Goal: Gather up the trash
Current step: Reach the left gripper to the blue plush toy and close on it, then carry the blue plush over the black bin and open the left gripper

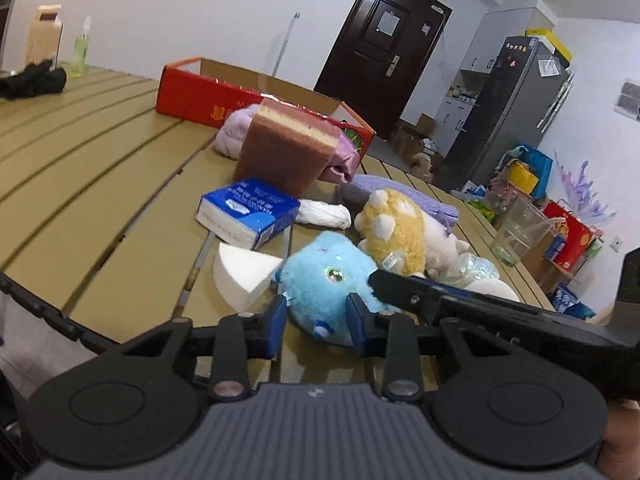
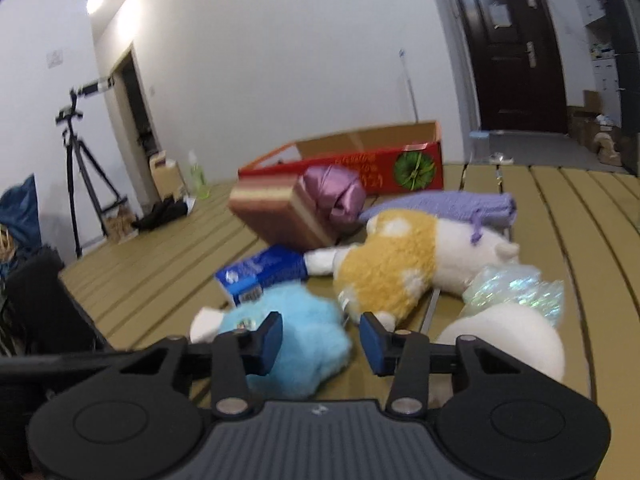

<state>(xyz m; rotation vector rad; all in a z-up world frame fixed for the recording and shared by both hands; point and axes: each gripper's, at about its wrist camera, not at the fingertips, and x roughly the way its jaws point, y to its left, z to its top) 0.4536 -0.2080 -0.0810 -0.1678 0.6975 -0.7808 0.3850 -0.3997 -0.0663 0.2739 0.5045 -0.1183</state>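
On the red box (image 2: pixel 376 168), gold lettering stays too blurred to read.

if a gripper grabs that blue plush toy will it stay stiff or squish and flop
The blue plush toy looks fluffy and rounded, so it will probably squash between the pads rather than resist. It likely weighs little for its bulk. Its fur should grip well, not slip. Lying low on the slatted table, it seems unlikely to tip, though a push might roll it.
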